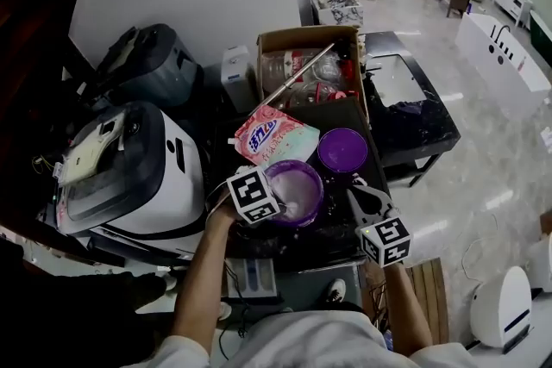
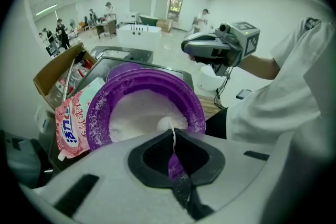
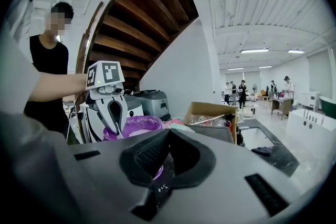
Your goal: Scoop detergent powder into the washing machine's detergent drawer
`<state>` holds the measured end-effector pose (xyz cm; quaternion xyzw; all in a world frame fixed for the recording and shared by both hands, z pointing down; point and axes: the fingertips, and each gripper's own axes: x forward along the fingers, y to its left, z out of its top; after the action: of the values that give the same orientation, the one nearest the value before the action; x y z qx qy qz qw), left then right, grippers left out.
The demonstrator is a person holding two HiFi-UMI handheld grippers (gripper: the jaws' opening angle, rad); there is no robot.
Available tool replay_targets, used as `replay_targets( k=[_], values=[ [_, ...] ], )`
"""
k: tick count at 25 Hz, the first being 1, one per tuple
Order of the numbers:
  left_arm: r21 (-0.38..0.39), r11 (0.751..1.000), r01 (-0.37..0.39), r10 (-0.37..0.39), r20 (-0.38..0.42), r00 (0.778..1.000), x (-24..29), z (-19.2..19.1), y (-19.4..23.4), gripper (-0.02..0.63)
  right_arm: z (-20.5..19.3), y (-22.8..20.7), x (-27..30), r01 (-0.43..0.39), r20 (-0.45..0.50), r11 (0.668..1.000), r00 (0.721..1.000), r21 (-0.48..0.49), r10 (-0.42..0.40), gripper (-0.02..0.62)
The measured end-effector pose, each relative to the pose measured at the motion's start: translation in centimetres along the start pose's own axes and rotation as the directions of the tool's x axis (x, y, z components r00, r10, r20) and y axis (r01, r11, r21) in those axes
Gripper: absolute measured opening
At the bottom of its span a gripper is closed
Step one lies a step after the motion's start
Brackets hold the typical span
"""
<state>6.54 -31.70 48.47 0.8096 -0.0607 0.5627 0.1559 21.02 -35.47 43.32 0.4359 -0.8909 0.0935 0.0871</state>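
A purple bowl (image 1: 297,185) (image 2: 142,107) (image 3: 137,124) of white detergent powder stands on the dark table, right of the white washing machine (image 1: 129,177). My left gripper (image 1: 278,207) (image 2: 174,136) (image 3: 116,131) is at the bowl's near left rim, shut on the thin white handle of a scoop (image 2: 167,123) whose round end lies in the powder. My right gripper (image 1: 355,183) (image 2: 185,49) (image 3: 164,147) hovers just right of the bowl. Its jaws are shut with nothing seen held.
A pink detergent bag (image 1: 272,136) (image 2: 71,126) lies behind the bowl, with a purple lid (image 1: 342,149) to its right. A cardboard box (image 1: 306,65) of bottles sits farther back. A person in black (image 3: 50,76) stands close on the left.
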Motion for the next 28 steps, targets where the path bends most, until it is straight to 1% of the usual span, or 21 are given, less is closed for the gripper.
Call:
replay_targets(
  k=[4,7,11,14,18,21,22,25,26,28],
  values=[
    [0.011,1.0,0.028,-0.029,0.069,0.997,-0.9,0.0,-0.7,0.015,1.0,-0.1,-1.1,0.076,0.025,0.997,0.997,0.004,-0.076,0.005],
    [0.017,0.999,0.037,-0.039,0.123,0.992,-1.4,0.1,-1.1,0.014,1.5,0.3,-1.9,0.117,0.033,0.993,0.993,0.0,-0.117,0.005],
    [0.018,1.0,0.025,-0.028,0.169,0.985,-1.7,-0.2,-1.3,0.015,1.3,1.5,-2.6,0.137,0.03,0.99,0.99,-0.015,-0.137,0.005],
    [-0.002,1.0,0.028,-0.026,0.241,0.97,-2.1,0.1,-1.3,0.015,1.3,2.2,-3.1,0.146,0.023,0.989,0.989,-0.029,-0.146,0.005],
    [-0.037,0.999,0.039,-0.024,0.337,0.941,-2.9,0.3,-1.4,0.015,1.5,3.0,-3.4,0.15,0.022,0.988,0.989,-0.043,-0.149,0.005],
    [-0.049,0.995,0.09,-0.061,0.428,0.902,-3.8,1.0,-2.1,0.014,1.7,3.5,-3.4,0.149,0.025,0.987,0.989,-0.052,-0.148,0.005],
    [-0.055,0.994,0.098,-0.063,0.447,0.892,-3.9,1.1,-2.1,0.014,1.7,3.7,-3.4,0.148,0.026,0.987,0.989,-0.053,-0.147,0.005],
    [-0.099,0.991,0.09,-0.031,0.486,0.873,-4.1,0.6,-1.7,0.015,1.5,4.4,-3.5,0.147,0.025,0.988,0.989,-0.054,-0.146,0.005],
    [-0.123,0.988,0.089,-0.014,0.507,0.862,-4.2,0.5,-1.5,0.014,1.5,4.6,-3.5,0.148,0.024,0.988,0.989,-0.054,-0.147,0.005],
    [-0.179,0.98,0.087,0.029,0.562,0.827,-4.7,0.2,-1.0,0.015,1.5,4.9,-3.6,0.154,0.025,0.986,0.988,-0.055,-0.153,0.005]
  ],
)
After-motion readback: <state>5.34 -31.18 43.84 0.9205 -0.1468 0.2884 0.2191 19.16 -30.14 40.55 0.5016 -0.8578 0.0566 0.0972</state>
